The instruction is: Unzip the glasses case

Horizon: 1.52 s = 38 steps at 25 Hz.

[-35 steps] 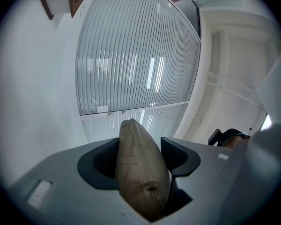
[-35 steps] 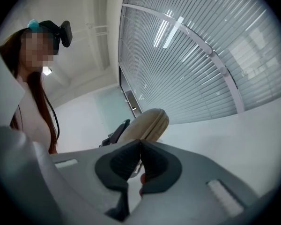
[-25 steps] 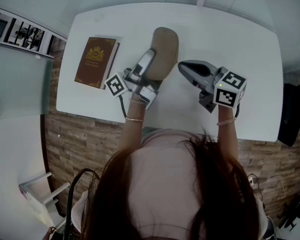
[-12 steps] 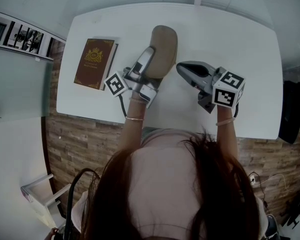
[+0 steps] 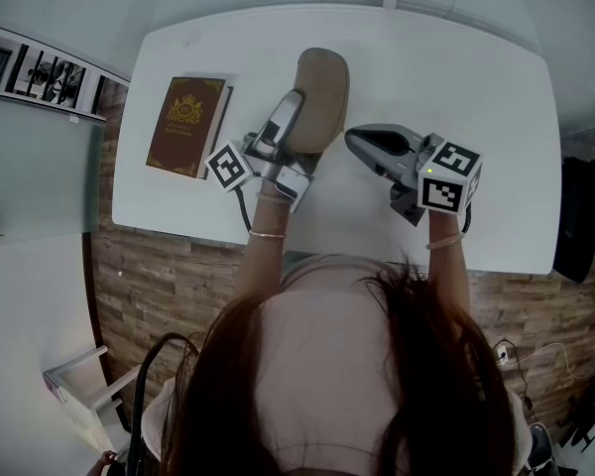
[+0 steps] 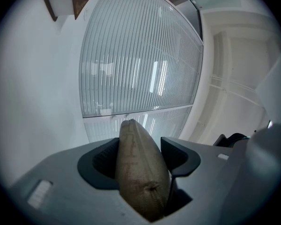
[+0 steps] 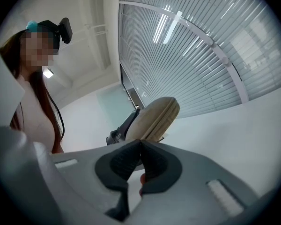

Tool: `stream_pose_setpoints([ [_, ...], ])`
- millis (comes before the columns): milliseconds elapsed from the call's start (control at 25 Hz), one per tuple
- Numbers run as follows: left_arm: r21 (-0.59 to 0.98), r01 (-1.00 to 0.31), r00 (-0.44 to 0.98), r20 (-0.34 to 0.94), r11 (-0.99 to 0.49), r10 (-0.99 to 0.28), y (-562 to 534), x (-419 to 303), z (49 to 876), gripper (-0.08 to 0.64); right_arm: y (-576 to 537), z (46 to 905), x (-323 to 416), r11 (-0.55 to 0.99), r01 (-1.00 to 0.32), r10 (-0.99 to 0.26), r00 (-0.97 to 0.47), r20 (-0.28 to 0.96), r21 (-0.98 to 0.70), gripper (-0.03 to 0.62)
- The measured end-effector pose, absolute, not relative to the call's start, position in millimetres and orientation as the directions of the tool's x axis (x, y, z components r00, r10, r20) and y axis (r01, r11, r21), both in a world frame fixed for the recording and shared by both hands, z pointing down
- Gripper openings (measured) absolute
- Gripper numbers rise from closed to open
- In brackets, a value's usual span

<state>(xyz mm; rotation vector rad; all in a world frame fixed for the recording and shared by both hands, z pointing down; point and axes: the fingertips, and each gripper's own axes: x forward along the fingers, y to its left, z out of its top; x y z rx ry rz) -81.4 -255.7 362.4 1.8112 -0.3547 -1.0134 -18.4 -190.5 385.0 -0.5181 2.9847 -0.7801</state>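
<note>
Right gripper point(image 5: 349, 139) tips now sit slightly further left in the head view than a second ago, closer to the glasses case point(image 5: 322, 92); the case itself has edged toward the top of the frame. Left gripper point(image 5: 296, 107) clamps the case by its near end, at upper centre over the table point(image 5: 456, 58). Right jaws are pressed together with nothing between them (the case lies beyond their tips). Risk: closed jaws cannot take the zipper pull, and a nudge could twist the case in its single clamp.
</note>
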Motion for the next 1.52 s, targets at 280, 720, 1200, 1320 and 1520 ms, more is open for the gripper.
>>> stream_pose_setpoints([
  [280,0.870,0.189,0.602,-0.469,-0.456,-0.646,-256,-81,362,0.288,-187,386,-20,0.825,-0.298,-0.296,-0.952,0.082,-0.480,0.005],
  [720,0.875,0.187,0.587,-0.464,-0.447,-0.663,-257,-84,366,0.288,-181,394,-27,0.824,-0.265,-0.257,-0.962,0.087,-0.500,0.005],
  [1200,0.885,0.189,0.552,-0.454,-0.425,-0.699,-259,-87,371,0.288,-167,402,-42,0.828,-0.224,-0.199,-0.975,0.104,-0.514,0.005],
  [1320,0.887,0.185,0.548,-0.450,-0.423,-0.705,-260,-88,373,0.288,-167,404,-44,0.828,-0.216,-0.188,-0.976,0.107,-0.517,0.005],
  [1520,0.887,0.185,0.538,-0.452,-0.424,-0.711,-262,-91,373,0.288,-166,405,-51,0.827,-0.208,-0.176,-0.978,0.111,-0.522,0.005],
])
